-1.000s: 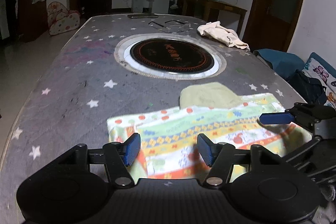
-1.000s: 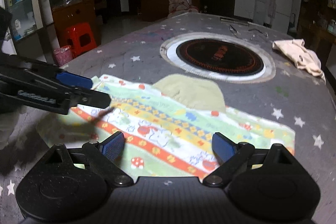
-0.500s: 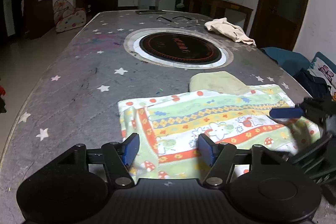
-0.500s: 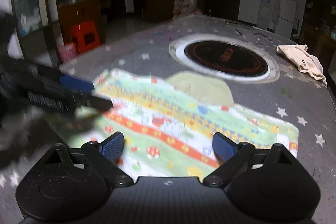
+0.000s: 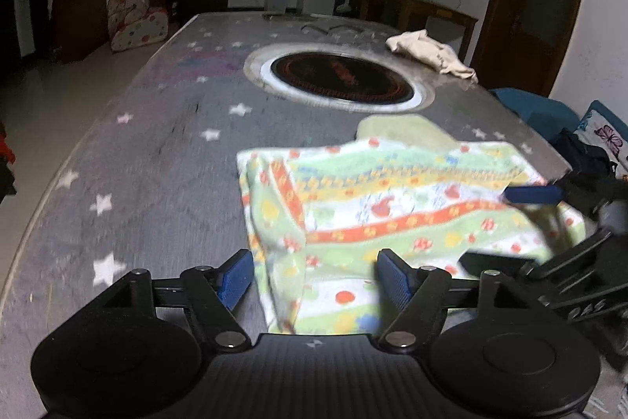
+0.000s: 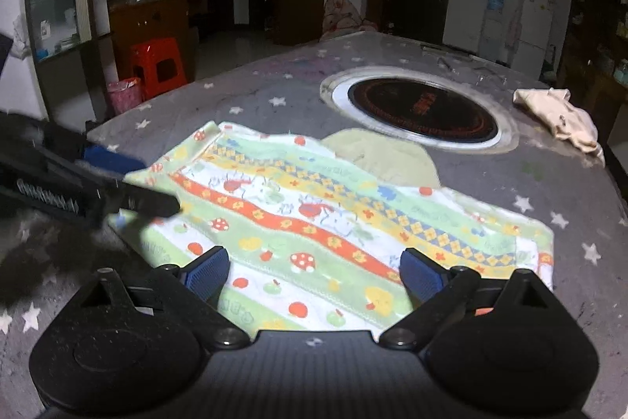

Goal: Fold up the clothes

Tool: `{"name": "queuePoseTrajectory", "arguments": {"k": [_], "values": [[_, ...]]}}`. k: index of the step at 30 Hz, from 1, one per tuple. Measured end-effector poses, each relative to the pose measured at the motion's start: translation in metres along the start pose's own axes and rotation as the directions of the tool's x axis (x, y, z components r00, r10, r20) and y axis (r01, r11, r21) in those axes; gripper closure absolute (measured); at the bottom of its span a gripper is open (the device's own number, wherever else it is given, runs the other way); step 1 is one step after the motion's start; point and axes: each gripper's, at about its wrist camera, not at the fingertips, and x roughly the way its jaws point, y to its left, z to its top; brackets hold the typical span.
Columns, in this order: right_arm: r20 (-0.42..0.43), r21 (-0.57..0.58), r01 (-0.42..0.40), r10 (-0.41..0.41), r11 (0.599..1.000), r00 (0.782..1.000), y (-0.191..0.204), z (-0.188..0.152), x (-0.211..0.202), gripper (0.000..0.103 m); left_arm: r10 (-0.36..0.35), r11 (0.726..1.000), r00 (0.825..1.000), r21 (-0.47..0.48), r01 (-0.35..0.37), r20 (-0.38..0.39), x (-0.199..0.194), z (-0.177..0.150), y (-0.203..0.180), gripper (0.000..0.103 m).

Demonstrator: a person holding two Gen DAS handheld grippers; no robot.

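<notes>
A colourful patterned garment (image 5: 392,199) (image 6: 314,218) lies flat on the grey star-print table cover (image 5: 137,183), with a pale green part (image 6: 380,154) poking out at its far edge. Its left end is turned over on itself in the left wrist view. My left gripper (image 5: 314,279) hovers over that near left end. Its jaws are opening; cloth lies between the pads, which do not press on it. It also shows in the right wrist view as the left gripper (image 6: 129,183). My right gripper (image 6: 314,275) stands open over the near right edge, and appears blurred as the right gripper (image 5: 514,226).
A round dark cooktop (image 5: 341,75) (image 6: 422,108) is set into the middle of the table. A cream garment (image 5: 428,53) (image 6: 557,114) lies crumpled at the far right. A red stool (image 6: 157,65) and shelves stand beyond the left side, bags (image 5: 585,152) off the right edge.
The garment's left end has been folded over. My left gripper has shifted toward that end and its jaws have widened. The right gripper stays open, slightly shifted.
</notes>
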Motion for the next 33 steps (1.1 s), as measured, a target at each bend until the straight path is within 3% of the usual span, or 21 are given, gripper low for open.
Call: {"name": "queuePoseTrajectory", "arguments": {"k": [7,11,15,24,33], "values": [[-0.013,-0.022,0.007,-0.007,1.000,1.000,0.008,-0.004,0.003,0.005,0.004,1.000,1.000,-0.009,-0.004,-0.002,-0.003,-0.001,0.002,0.027],[-0.002,-0.041,0.014,-0.014,0.999,1.000,0.010,-0.001,-0.007,0.005,0.005,0.999,1.000,-0.038,-0.005,0.001,-0.011,0.004,0.010,0.018],[0.007,-0.097,0.005,-0.005,0.995,1.000,0.021,0.004,-0.016,0.005,0.010,0.997,1.000,-0.075,-0.010,-0.009,-0.013,0.011,0.017,0.015],[-0.003,-0.136,-0.042,0.042,0.990,0.999,0.040,0.004,-0.025,0.001,-0.013,0.997,1.000,-0.070,0.014,0.003,-0.020,0.019,0.009,0.001],[-0.010,-0.107,-0.034,0.033,0.994,0.999,0.042,0.003,-0.030,0.000,-0.018,0.997,1.000,-0.073,0.020,0.023,-0.025,0.028,0.000,0.000]]}}
